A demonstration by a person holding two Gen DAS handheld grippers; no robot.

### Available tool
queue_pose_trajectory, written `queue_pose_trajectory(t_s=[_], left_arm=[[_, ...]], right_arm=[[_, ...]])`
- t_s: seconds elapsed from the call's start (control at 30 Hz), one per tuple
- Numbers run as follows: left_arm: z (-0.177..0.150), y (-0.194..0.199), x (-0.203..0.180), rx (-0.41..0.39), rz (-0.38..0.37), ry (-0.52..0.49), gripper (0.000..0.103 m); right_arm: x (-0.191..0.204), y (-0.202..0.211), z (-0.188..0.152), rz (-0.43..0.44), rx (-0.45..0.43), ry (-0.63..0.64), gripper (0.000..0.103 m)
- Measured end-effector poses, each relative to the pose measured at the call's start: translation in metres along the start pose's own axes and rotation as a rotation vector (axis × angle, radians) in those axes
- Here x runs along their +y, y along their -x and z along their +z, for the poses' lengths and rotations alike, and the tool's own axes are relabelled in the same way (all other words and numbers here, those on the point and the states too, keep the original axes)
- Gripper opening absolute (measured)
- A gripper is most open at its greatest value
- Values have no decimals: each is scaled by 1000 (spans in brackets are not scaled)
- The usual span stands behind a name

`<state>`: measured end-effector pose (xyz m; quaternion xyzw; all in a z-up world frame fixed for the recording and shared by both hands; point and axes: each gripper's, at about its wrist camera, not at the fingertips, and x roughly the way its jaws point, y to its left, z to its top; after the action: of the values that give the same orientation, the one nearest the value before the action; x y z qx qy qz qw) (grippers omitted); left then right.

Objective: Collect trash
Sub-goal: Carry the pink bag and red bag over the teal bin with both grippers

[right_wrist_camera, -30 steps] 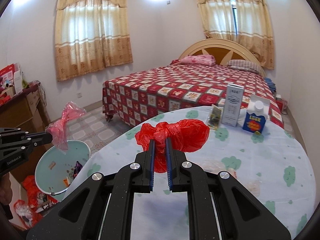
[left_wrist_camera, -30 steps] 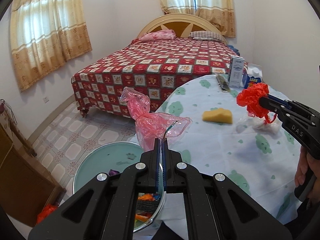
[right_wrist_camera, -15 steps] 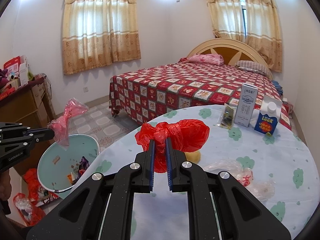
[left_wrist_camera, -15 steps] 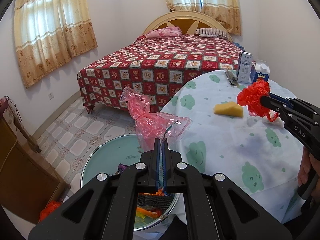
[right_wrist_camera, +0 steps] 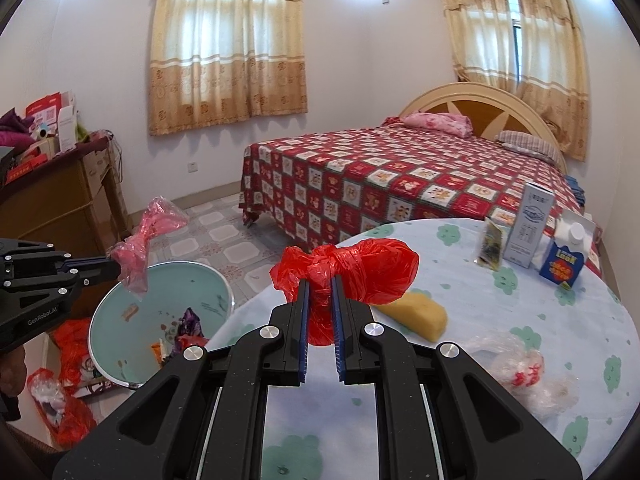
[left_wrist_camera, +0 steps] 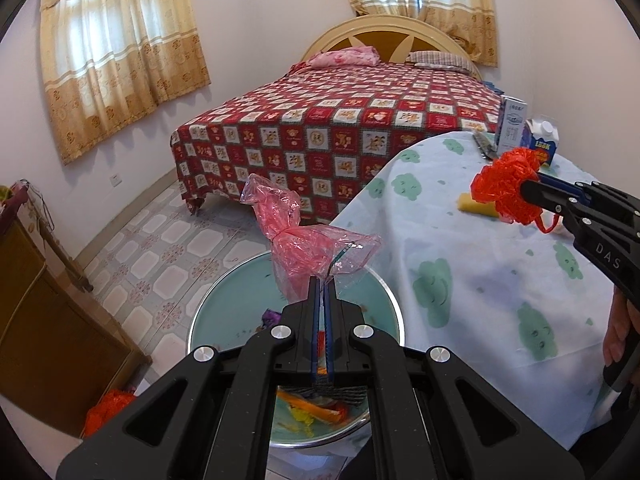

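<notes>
- Pink bag: thin, limp film, pinched in your left gripper above the bin.
- Red bag: light, crumply, clamped at its knot by your right gripper over the table; keep hold there.

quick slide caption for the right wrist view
Right gripper holds a red bag over the table, left gripper beside the bin.

Each camera rides close behind its own jaws, tilted downward. The left faces the trash basin; the right faces the desk. Both share the basin, desk and bed.
</notes>
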<state>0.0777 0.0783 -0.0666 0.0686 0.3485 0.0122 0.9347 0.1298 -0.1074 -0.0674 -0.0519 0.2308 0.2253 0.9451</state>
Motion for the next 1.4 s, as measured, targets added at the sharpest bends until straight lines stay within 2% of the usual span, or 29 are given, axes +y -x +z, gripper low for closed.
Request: queue_pose_trajectory(t_s=[0.77,1.4], left_arm=[[-26,2,42,34,68,33,2],[-30,6,65,28,102,87,2]], right_arm=[[46,-19,10,96,5,86,11],[66,-30,11,141,14,133,12]])
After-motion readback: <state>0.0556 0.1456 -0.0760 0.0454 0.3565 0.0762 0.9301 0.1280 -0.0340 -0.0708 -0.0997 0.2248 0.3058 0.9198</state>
